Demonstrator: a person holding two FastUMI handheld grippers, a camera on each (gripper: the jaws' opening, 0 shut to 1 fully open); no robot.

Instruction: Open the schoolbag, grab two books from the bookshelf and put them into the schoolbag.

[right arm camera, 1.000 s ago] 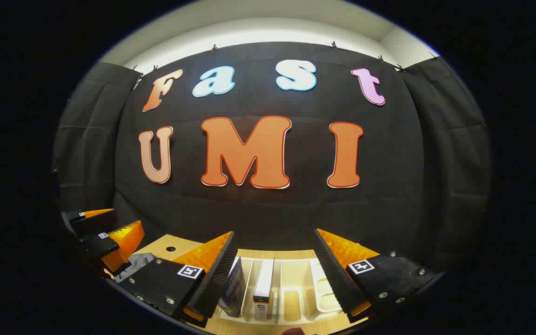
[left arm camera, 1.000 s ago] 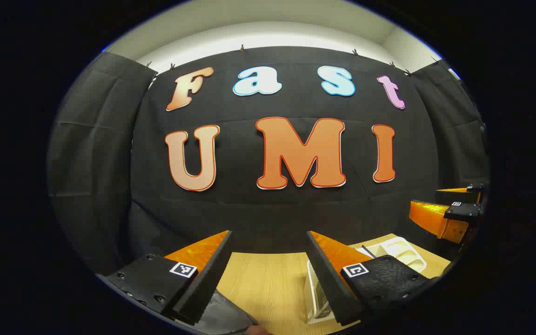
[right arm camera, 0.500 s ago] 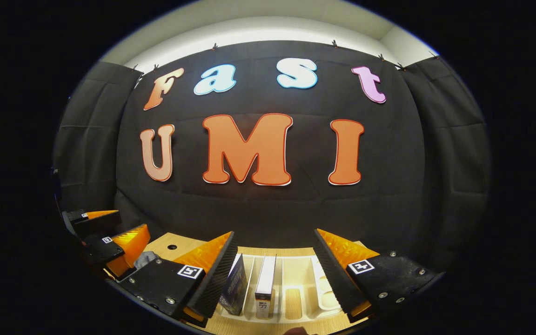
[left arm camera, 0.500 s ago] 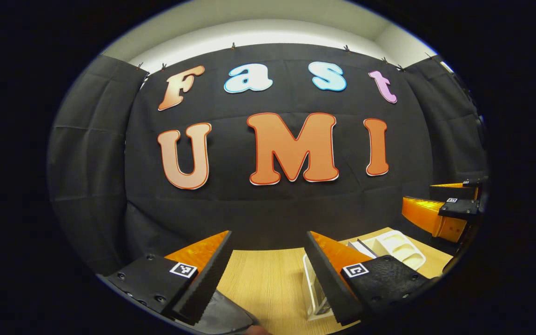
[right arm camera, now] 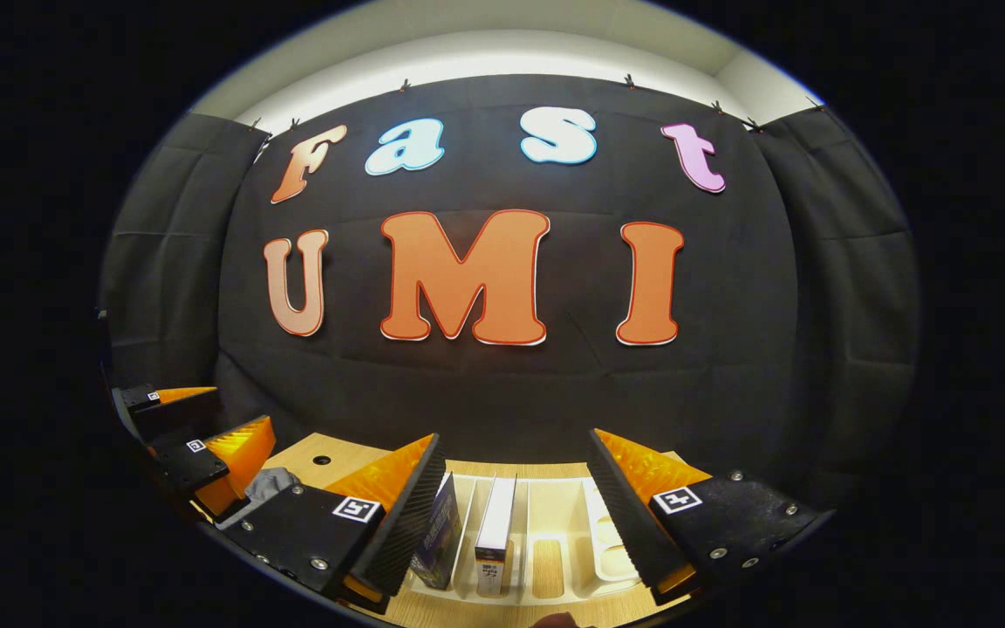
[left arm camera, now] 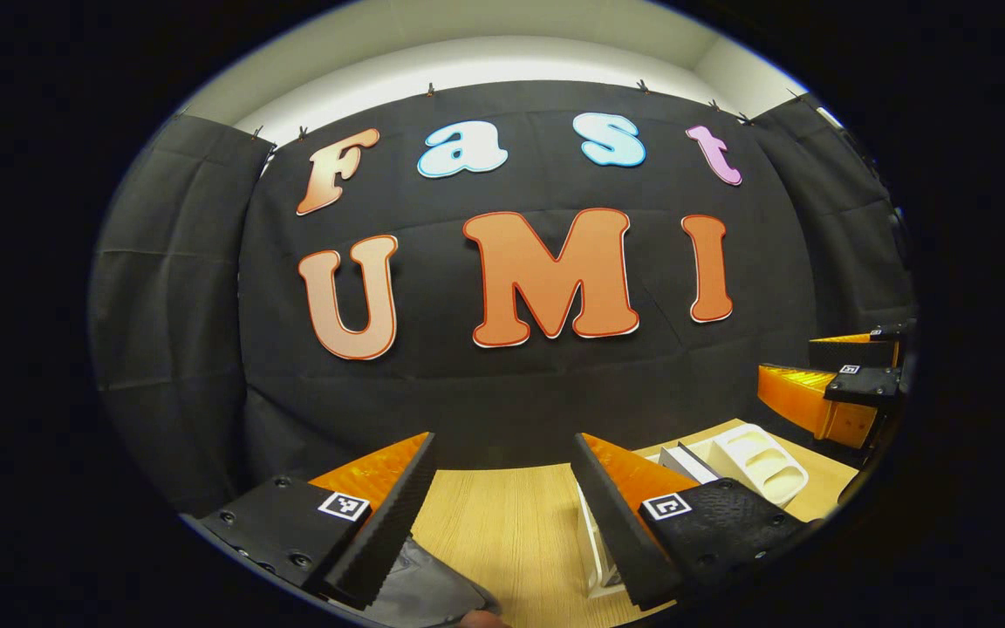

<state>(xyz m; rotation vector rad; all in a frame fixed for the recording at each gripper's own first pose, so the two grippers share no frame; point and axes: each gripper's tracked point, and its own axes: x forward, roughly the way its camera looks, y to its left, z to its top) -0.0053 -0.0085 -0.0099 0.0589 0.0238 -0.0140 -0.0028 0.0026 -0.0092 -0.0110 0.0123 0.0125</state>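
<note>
Both of my grippers are held above the light wooden counter (left arm camera: 502,523), and both have their jaws wide apart with nothing between them. In the left gripper view, my left gripper (left arm camera: 502,475) points at the black cloth wall, and a dark grey piece of the schoolbag (left arm camera: 428,593) lies just under its left finger. To the right I see the white plastic bookshelf (left arm camera: 760,458) on the counter, and my right gripper (left arm camera: 825,384) hangs near it, higher up.

In the right gripper view, my right gripper (right arm camera: 511,475) is directly over the bookshelf (right arm camera: 555,515). Two books stand upright in its slots: a dark blue book (right arm camera: 443,536) beside my left finger, and a white book (right arm camera: 495,532) in the next slot. My left gripper (right arm camera: 197,427) is at the left edge, above a grey part of the schoolbag (right arm camera: 265,481).
</note>
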